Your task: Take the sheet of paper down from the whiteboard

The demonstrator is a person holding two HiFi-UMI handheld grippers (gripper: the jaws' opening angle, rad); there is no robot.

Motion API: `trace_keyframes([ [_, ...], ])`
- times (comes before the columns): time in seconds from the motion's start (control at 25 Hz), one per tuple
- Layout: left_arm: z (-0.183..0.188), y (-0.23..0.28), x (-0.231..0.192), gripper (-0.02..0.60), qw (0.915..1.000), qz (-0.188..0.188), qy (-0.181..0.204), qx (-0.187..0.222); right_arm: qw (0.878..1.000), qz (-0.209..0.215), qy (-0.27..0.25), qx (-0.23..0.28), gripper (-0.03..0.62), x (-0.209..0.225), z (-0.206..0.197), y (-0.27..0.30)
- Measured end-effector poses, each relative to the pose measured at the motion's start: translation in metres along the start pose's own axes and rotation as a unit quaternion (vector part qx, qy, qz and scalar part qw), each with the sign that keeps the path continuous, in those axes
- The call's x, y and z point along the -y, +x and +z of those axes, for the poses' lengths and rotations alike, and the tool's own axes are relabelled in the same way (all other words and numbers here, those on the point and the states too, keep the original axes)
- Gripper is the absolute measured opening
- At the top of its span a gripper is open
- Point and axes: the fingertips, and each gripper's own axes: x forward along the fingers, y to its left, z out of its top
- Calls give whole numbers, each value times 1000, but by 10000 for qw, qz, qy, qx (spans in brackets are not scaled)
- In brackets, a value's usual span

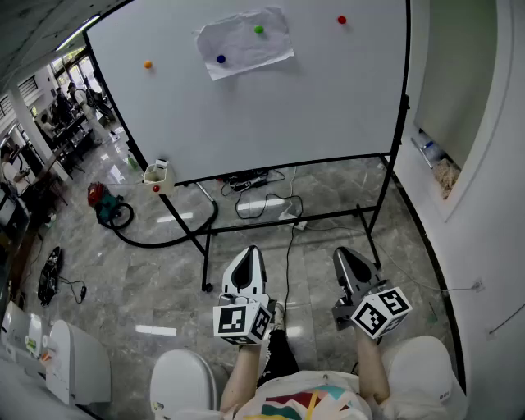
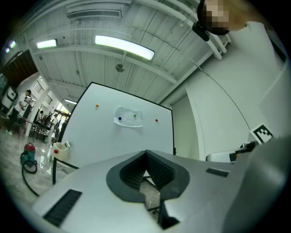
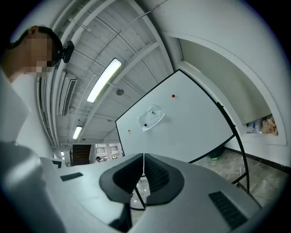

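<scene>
Head view: the whiteboard (image 1: 287,107) fills the upper frame, and the sheet of paper (image 1: 244,41), slightly crumpled, lies flat against it at upper centre.
Fixings: a green magnet (image 1: 259,29) sits near the sheet's top edge and a blue magnet (image 1: 221,59) near its lower left corner.
Spare magnets: the orange magnet (image 1: 148,64) at upper left and the red magnet (image 1: 341,20) at upper right are both clear of the sheet.
Left gripper (image 1: 250,251): lower centre, jaws pressed together, nothing between them.
Right gripper (image 1: 343,255): just to its right, jaws likewise together and empty.
Separation: both grippers are well apart from the board.
Step in hand: approach, by judgement; the sheet is untouched.
Technique: probably best to step close, spread one pair of jaws and pinch a free paper edge before lifting the magnets, so the sheet neither drops nor tears.
</scene>
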Motion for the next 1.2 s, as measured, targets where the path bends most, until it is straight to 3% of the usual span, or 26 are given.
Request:
trace_keyframes([
  [0.16,-17,56,-34,46,9997,-92,-203,-107,9991,-107,-176,-358,14,26,-17,65],
  [0.32,-15,129,-85,46,9994,-196,-269,56,9972,152,-596,-432,14,35,-10,166],
  [0.52,-6,228,-156,46,9989,-396,-138,199,9902,-154,-1344,357,13,53,31,283],
  [0.64,2,288,-199,46,9986,-491,-186,102,9903,-348,-1321,264,14,70,35,346],
  [0.8,17,347,-232,46,9975,-672,-179,85,9888,-552,-1383,57,14,91,39,395],
  [0.96,29,400,-243,46,9953,-878,385,121,9889,-531,-1375,-191,14,116,39,433],
  [1.2,51,434,-257,48,9968,-687,250,324,9871,-191,-1587,-72,46,128,58,483],
])
